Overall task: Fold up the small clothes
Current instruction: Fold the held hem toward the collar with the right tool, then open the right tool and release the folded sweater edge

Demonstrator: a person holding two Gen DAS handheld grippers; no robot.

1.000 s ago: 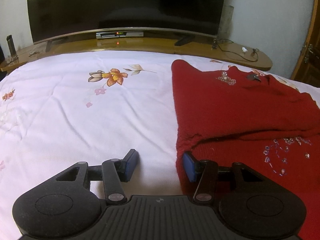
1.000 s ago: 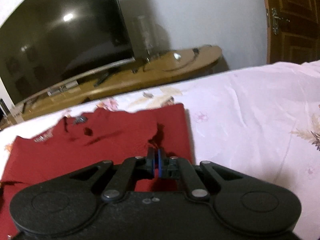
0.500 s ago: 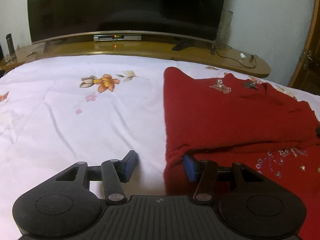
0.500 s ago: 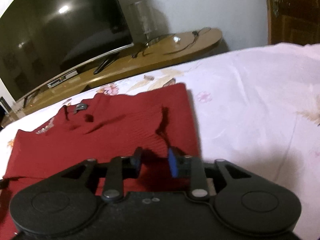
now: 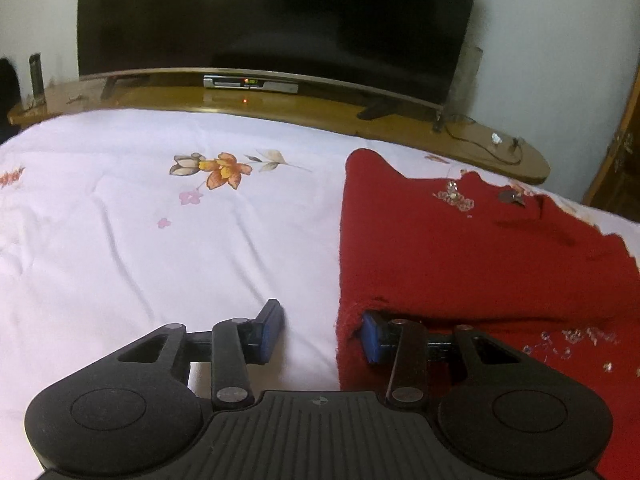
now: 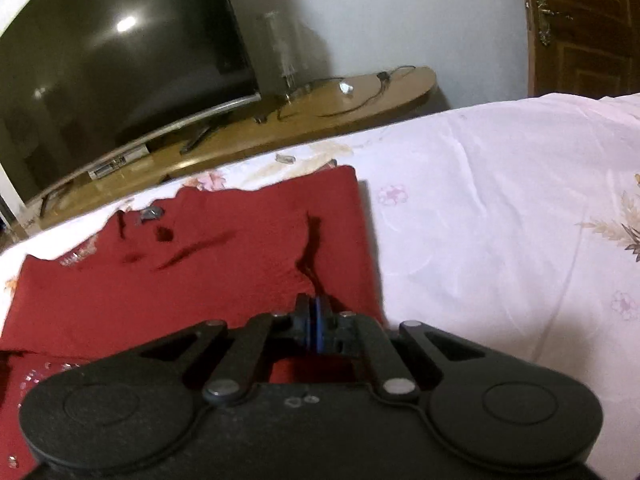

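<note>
While the folded red knit sweater (image 5: 460, 256), beaded and ragged-edged, lies at right on the smooth floral bedsheet (image 5: 140, 240), the left gripper (image 5: 320, 330), just narrowing, straddles its corner unpressed, and the right gripper (image 6: 312, 322) pinches its fold.

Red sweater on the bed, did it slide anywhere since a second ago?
No. The red sweater stays put: its far left corner sits just as far right of the orange flower print as before.
</note>
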